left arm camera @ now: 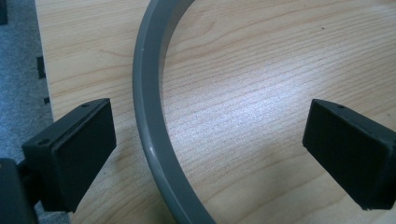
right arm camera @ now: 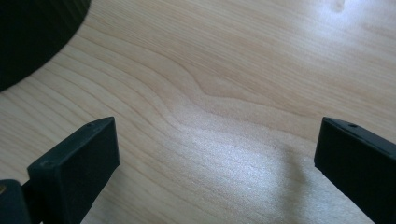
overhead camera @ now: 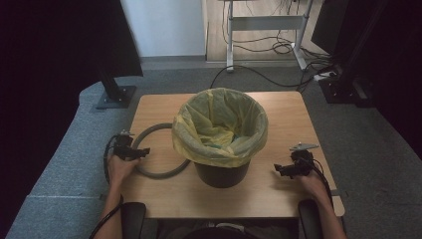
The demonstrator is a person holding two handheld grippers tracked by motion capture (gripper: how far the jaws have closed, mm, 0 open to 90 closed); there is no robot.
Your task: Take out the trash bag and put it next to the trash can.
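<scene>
Nearest to the person, in the high view, two hands come in from the bottom edge, each holding a gripper low over the wooden table [overhead camera: 278,196]. The left gripper [overhead camera: 145,152] is at the left side of the table, and its tips point at the grey ring [overhead camera: 144,130] that lies flat there. The right gripper [overhead camera: 277,170] is at the right side, above bare wood, apart from the bin.

The left gripper view gives what the high view cannot: the jaws stand wide open, and the arc of the ring [left arm camera: 150,121] runs between them, closer to the left jaw. The jaws are not touching it and hold nothing. The ring rests on the table [left arm camera: 261,93], near its edge.

The right gripper view shows these jaws also wide open, with only wood grain between them. At the top left corner is the dark curved wall of the bin [right arm camera: 35,32], which the gripper does not touch.

Farther, at the middle of the table, stands the black bin [overhead camera: 222,174] with a yellow bag [overhead camera: 219,127] folded over its rim. The bag covers one part of the ring, just beside the bin. Behind the table there are a grey floor, a metal stand [overhead camera: 263,22] and cables.
</scene>
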